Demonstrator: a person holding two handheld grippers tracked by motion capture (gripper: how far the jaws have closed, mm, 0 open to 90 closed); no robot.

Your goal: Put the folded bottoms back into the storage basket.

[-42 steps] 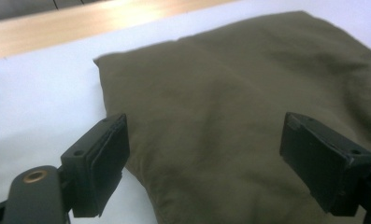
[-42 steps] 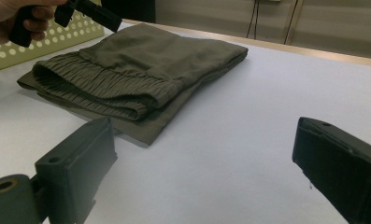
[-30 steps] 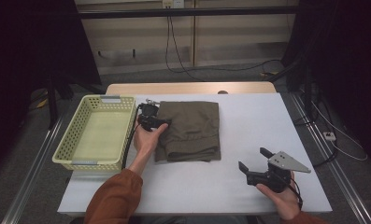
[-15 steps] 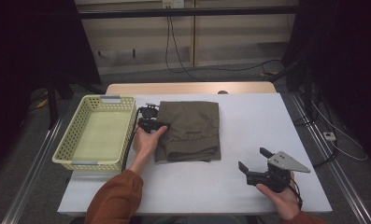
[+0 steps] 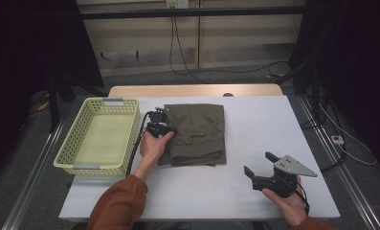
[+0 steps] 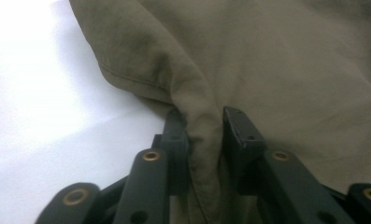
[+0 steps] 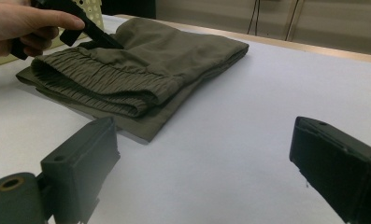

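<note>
left gripper (image 6: 204,135) jaws just closed, pinching soft olive folded trousers (image 5: 197,132).

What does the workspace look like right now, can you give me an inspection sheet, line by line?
Surface: white table, bare around the items.
Job's things: folded olive trousers lying flat mid-table; yellow basket at their left, nothing inside.
Clutter: nothing seen.
Grippers: left tongs have just been closing, a fold of the trousers' edge pinched between the jaws; right tongs open, held apart near the front edge.
Cables: black cable trails from the left tongs; more cables on the floor behind.
Surroundings: dark curtains, pale back wall.
</note>
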